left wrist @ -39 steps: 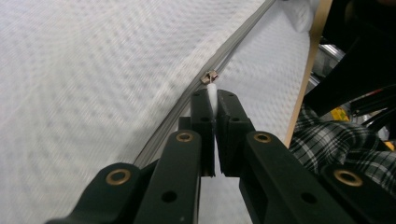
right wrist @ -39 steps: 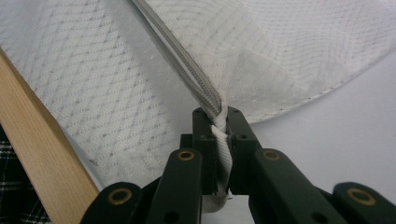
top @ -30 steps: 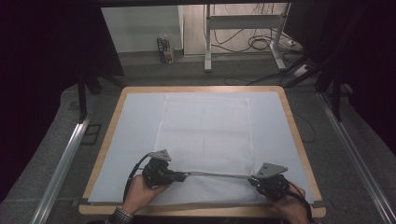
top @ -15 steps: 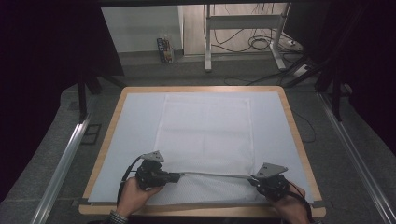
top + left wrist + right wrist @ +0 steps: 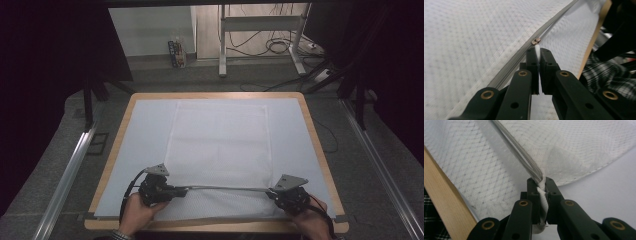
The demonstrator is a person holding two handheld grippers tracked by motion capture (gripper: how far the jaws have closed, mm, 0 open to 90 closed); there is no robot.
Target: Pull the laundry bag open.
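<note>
**Mesh bag: zipper pull drawn a little further left**

Mesh bag, white and flat, lies in the middle of the table on a pale blue sheet, with its zippered edge toward us near the front rim. We hold that edge raised and taut between our two hands, so the grey zipper runs as a straight line from one gripper to the other.

Our left gripper is clamped on the small white tab of the zipper pull; the jaws are closed flat against it, with the metal slider just beyond their tips. Our right gripper is closed on the white fabric tape at the zipper's end, pinning that corner of the bag near the wooden table edge.

Against the picture from a second ago, the left hand now sits a little further left and nearer the front corner, while the right hand has kept its place. We judge this to mean the slider is travelling along the track with the far end anchored. Whether that opens or closes the bag we cannot tell. The track looks nearly fully run, so little travel seems left.
</note>
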